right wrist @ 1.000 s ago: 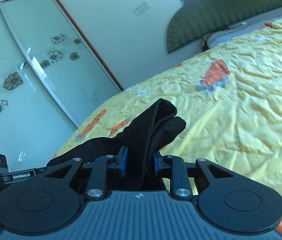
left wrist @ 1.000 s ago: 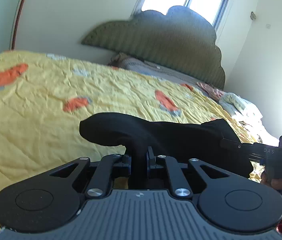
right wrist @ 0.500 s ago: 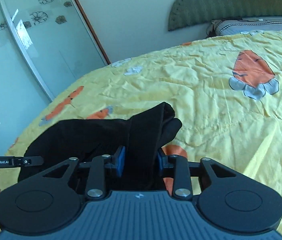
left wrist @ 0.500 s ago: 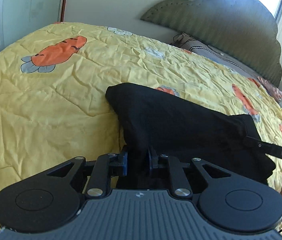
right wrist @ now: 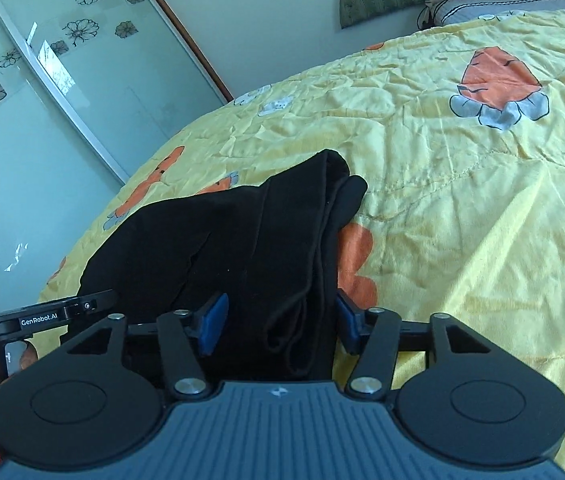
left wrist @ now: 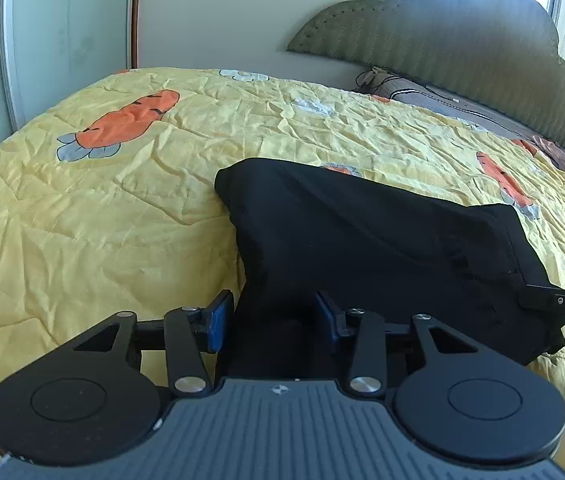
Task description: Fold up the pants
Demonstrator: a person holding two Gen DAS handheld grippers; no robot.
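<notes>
Pants (left wrist: 362, 240), black and already doubled into a thick bundle, lie on the yellow carrot-print bed (left wrist: 102, 220) near its front edge, their long axis running side to side between the two tools and one folded end pointing toward the mirrored wardrobe (right wrist: 42, 100). The step in hand looks like the setting-down of a fold: both ends have been lowered onto the quilt and are being let go. The left gripper (left wrist: 272, 318) sits at one end with its blue-padded fingers spread apart, cloth lying loosely between them; the right gripper (right wrist: 280, 322) does the same at the other end, fingers parted around the stacked layers and a dangling drawstring. Next would probably come drawing both tools straight back without snagging the cloth, then smoothing or a further fold if needed.
</notes>
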